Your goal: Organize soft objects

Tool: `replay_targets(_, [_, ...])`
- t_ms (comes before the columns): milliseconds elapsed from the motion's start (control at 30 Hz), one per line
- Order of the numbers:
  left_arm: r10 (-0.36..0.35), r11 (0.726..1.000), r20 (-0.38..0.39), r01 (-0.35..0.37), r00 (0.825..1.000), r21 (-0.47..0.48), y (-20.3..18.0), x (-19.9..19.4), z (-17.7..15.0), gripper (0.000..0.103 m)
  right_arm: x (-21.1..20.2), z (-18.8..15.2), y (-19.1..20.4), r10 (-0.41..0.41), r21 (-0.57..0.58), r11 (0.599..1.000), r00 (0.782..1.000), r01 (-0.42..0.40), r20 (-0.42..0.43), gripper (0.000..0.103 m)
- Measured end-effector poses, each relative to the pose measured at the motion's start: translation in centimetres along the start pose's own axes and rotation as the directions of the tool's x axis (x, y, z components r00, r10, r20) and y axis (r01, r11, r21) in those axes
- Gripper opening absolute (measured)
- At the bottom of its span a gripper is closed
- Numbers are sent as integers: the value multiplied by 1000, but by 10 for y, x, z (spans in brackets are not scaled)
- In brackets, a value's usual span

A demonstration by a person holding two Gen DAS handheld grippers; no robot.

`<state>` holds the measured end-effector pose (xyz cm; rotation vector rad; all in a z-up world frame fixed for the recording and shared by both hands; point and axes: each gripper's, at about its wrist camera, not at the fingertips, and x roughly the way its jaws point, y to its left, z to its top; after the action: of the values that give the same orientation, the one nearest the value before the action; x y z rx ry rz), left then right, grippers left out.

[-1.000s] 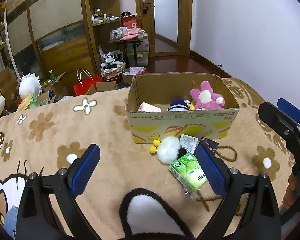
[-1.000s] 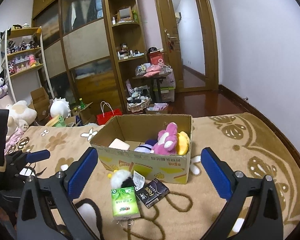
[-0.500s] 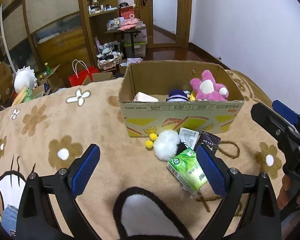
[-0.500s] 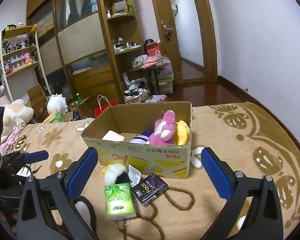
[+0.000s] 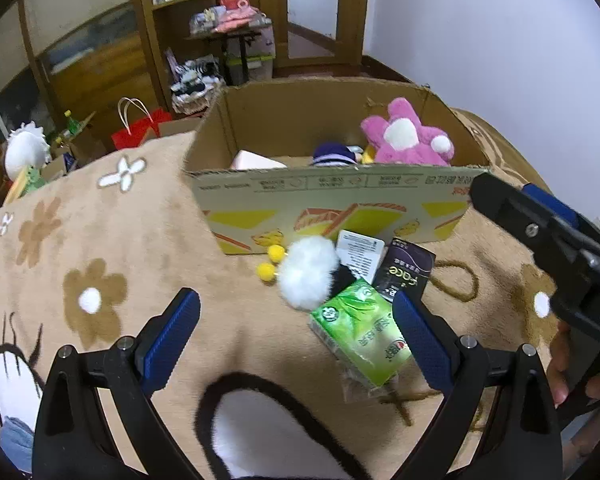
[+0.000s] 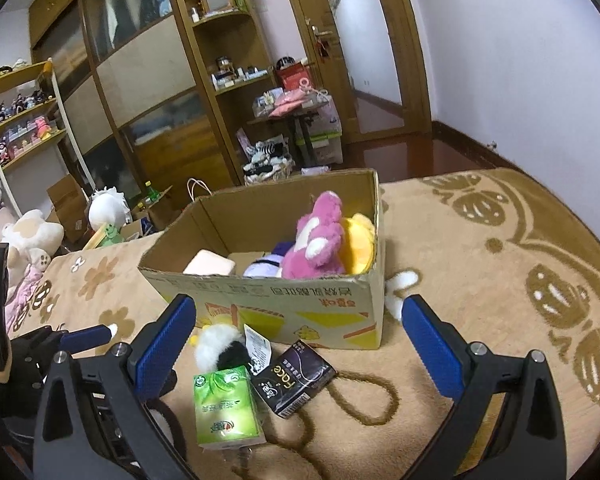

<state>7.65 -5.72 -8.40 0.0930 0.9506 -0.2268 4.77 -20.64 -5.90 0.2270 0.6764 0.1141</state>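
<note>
Left gripper (image 5: 296, 332): jaws wide apart, holding nothing, above the blanket (image 5: 140, 240).
Right gripper (image 6: 300, 340): jaws also wide apart, holding nothing.
Green tissue pack (image 5: 360, 332): lies on the blanket, just beside the right finger of the left gripper.
White pompom toy (image 5: 308, 274): touches the tissue pack, in front of the cardboard box (image 5: 332, 208).
Dark packet (image 6: 294, 378): beside the tissue pack.
Pink plush (image 6: 320, 236): inside the box, at its right side.
</note>
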Motion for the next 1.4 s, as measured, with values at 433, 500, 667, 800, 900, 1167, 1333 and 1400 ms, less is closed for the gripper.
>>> replay_targets(433, [-93,994,-95,98,991,47,-24,29,-2,96,36,-15,-7,33,28,999,988,-29,-151,103])
replay_targets(500, [-106,993,-110,111,988,43,-26,33,-3,96,40,-17,-7,30,32,999,985,-25,-168,103])
replay_targets(667, [-135,990,-159,138,978,10,-26,46,-4,96,49,-22,-11,31,52,998,978,-20,-208,103])
replay_targets(800, [-144,990,-199,144,969,-14,-25,56,-6,96,57,-27,-13,29,58,998,970,-16,-241,103])
replay_targets(900, [-138,990,-221,136,966,-25,-25,62,-7,96,63,-31,-13,24,59,998,964,-9,-265,103])
replay_targets(1167, [-174,984,-278,155,945,-91,-16,71,-9,94,72,-37,-15,23,61,998,956,-5,-294,103])
replay_targets(1333, [-173,984,-292,152,941,-94,-15,70,-10,85,78,-38,-20,23,74,997,951,0,-307,103])
replay_targets(1400, [-178,983,-297,155,938,-97,-15,69,-10,82,80,-39,-21,23,75,997,950,0,-312,103])
